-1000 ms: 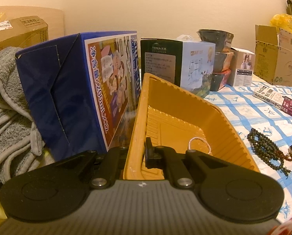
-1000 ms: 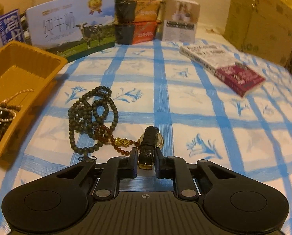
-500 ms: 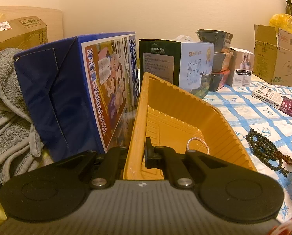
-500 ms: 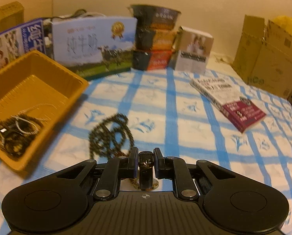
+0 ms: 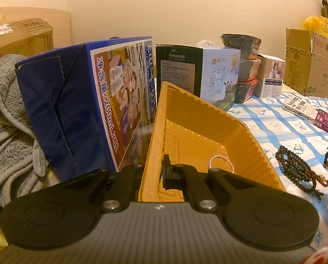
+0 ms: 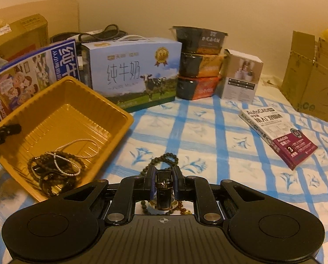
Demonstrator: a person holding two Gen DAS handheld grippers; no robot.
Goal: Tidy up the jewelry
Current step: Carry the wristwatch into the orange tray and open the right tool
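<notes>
At 6 o'clock in the right wrist view, right gripper point(image 6: 163, 184) clamps the watch point(image 6: 163, 194) strap above the cloth. Left gripper point(image 5: 152, 171) pinches the yellow tray point(image 5: 247, 151) wall; tray at 9 o'clock holds 1 silver chain point(image 6: 76, 151).

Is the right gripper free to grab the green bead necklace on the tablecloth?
Probably not: the right gripper is shut on the watch, so the green bead necklace must wait.
</notes>
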